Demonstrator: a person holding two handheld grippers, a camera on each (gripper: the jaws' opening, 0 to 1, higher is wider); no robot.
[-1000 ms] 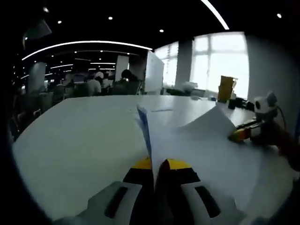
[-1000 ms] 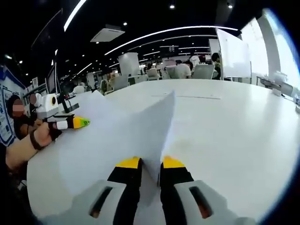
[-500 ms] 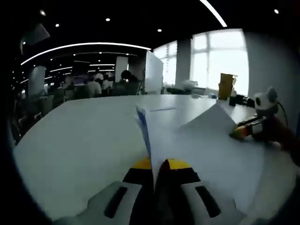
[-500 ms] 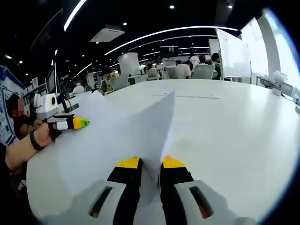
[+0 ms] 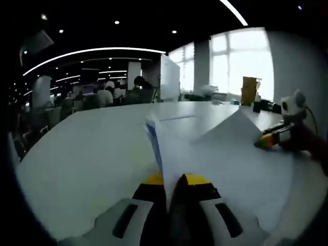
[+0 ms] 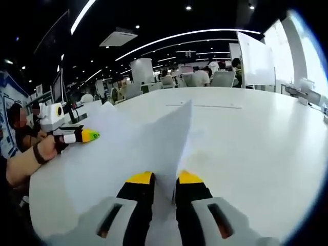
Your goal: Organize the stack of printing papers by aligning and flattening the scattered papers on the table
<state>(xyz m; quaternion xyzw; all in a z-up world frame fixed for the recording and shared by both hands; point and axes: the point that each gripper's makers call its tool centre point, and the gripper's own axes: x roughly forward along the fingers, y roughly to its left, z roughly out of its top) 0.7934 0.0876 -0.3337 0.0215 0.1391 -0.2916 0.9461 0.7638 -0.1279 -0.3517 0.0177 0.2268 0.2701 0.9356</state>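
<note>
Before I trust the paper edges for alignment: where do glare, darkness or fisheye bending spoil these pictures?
Left gripper view: the windows blow out white, the room's left is dark, and the paper looks soft. Right gripper view: evenly lit, the table edge bows, and the window glares at right.

Low over table (image 5: pixel 77 154), views facing—sharing papers (image 6: pixel 133 148)

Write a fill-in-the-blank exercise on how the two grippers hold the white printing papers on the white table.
1. The left gripper is shut on the ____ of the white printing papers.
2. The right gripper grips the same stack, so the papers are held by ____ grippers.
3. The fingertips of the right gripper are coloured ____.
4. The papers lie over a large ____ table.

Missing words: edge; two; yellow; white
</note>
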